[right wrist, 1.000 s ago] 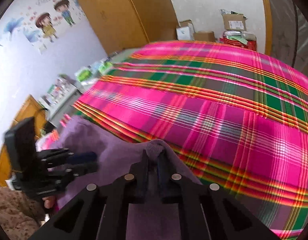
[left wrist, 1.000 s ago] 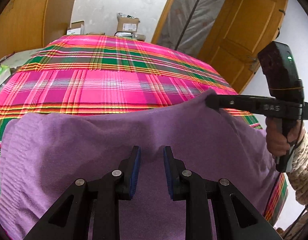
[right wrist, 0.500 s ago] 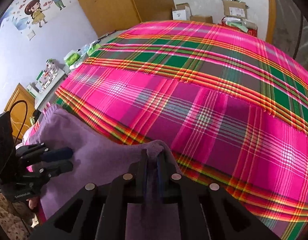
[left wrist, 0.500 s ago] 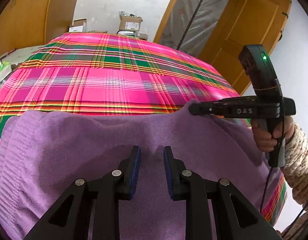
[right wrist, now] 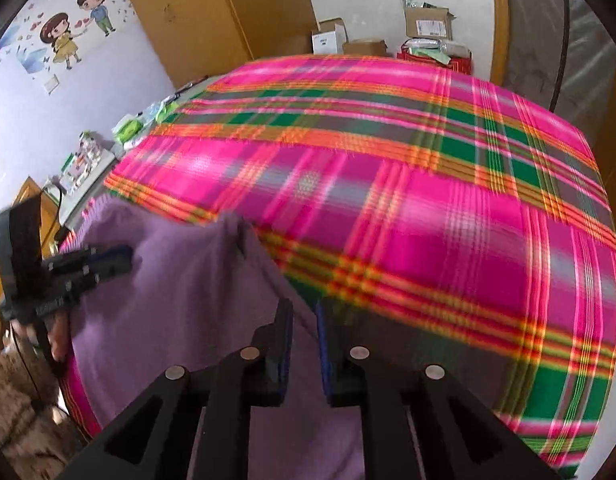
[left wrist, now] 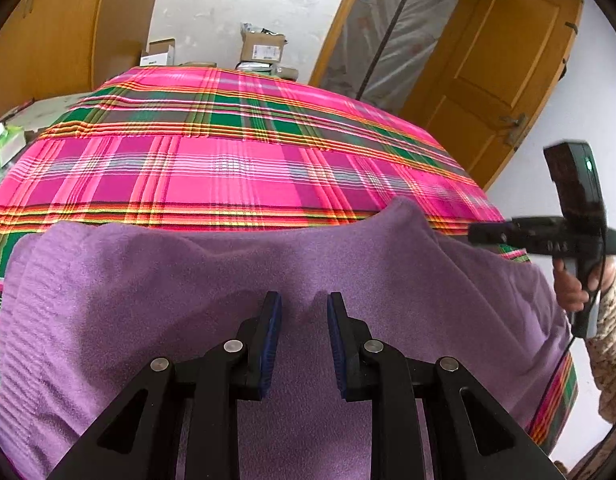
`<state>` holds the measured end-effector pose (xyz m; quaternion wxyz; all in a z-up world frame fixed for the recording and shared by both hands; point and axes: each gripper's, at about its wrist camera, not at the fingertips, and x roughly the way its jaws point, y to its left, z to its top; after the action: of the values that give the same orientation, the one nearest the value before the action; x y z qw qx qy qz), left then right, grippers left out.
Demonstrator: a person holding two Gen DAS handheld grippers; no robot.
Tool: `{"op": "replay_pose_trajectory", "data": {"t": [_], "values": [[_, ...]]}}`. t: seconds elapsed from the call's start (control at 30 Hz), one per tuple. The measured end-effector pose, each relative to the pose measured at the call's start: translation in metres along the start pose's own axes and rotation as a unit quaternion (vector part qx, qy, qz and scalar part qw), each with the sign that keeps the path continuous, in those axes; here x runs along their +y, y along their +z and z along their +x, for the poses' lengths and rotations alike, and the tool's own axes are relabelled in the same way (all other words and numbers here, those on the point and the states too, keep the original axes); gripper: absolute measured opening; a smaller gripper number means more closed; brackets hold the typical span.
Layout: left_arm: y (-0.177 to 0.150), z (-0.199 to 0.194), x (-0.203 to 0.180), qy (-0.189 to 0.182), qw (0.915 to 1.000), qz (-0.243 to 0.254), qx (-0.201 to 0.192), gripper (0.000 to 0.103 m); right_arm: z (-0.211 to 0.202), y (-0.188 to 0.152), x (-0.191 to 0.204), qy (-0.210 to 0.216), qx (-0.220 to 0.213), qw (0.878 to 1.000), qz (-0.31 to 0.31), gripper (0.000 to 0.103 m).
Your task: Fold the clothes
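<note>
Pinning purple garment (left wrist: 228, 280) on bed (left wrist: 228, 168) | left gripper (left wrist: 304, 312) jaws part-spread, a fabric ridge between them, likely anchoring the fold | right gripper (right wrist: 304, 320) jaws opening at the garment's edge, view blurred, apparently releasing | garment lies at the near edge; plaid cover beyond

Beyond the purple sweater (left wrist: 228, 280) we have the whole plaid bed (left wrist: 228, 168) free; only cardboard boxes (left wrist: 264, 46) and the wooden door (left wrist: 504, 68) bound it.
</note>
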<state>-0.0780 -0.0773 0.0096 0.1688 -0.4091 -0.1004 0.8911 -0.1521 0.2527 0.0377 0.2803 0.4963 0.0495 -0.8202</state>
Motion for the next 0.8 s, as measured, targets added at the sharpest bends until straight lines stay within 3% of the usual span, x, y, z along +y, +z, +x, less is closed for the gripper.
{"op": "replay_pose_trajectory", "data": {"t": [0.3,0.4,0.6,0.8], "values": [[0.000,0.002,-0.002,0.009,1.0000,0.003,0.000,0.024,0.009,-0.013,0.015,-0.012,0.005,0.999,-0.052,0.020],[0.000,0.001,-0.001,0.010,0.9999,0.003,0.000,0.024,0.008,-0.016,0.015,-0.029,-0.004,0.998,-0.059,0.006],[0.000,0.001,-0.003,0.014,0.9999,0.004,0.000,0.024,-0.010,-0.016,0.012,-0.070,-0.055,0.994,-0.058,0.004],[0.000,0.002,-0.004,0.016,0.9999,0.003,0.000,0.024,0.005,-0.014,0.000,-0.069,-0.035,0.996,-0.035,0.005]]}}
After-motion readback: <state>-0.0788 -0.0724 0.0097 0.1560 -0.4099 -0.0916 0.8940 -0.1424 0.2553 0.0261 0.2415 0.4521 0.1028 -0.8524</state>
